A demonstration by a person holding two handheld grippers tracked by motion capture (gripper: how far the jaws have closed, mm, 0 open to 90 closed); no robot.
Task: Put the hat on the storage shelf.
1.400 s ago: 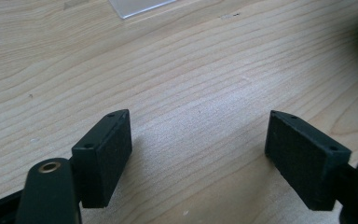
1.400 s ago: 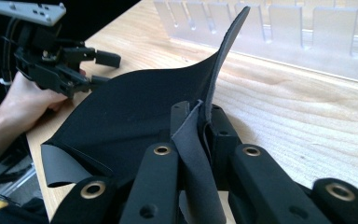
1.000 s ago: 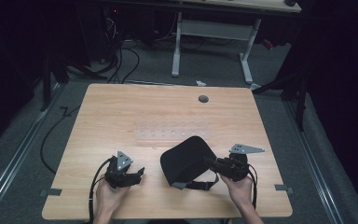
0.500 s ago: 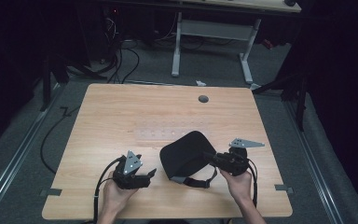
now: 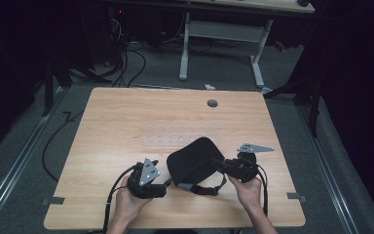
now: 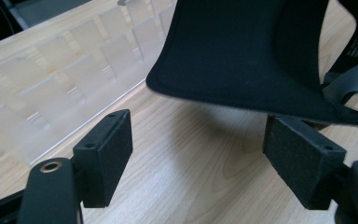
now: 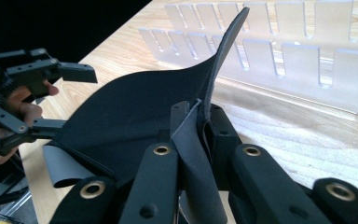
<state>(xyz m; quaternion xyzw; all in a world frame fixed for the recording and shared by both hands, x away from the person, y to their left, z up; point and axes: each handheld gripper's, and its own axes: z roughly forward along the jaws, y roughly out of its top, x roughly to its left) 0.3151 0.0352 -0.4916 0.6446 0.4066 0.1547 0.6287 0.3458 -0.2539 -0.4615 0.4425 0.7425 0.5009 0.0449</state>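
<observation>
Slippage is judged possible: black pad [image 5: 194, 160] is clamped at one edge by right hand-held gripper [image 5: 222, 165]; left hand-held gripper [image 6: 198, 154], jaws apart, could snag its grey strap [image 6: 354, 88].

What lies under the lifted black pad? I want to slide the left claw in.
Bare wooden table under the black pad's raised edge; farther under, the pad hides it.

One black fabric pad [image 5: 194, 161] with one grey strap [image 6: 349, 88] lies near the counter's [image 5: 126, 122] front edge. One clear slotted rack [image 7: 279, 51] sits mid-counter. Two tongs: left [image 5: 164, 184], right [image 5: 217, 162].
</observation>
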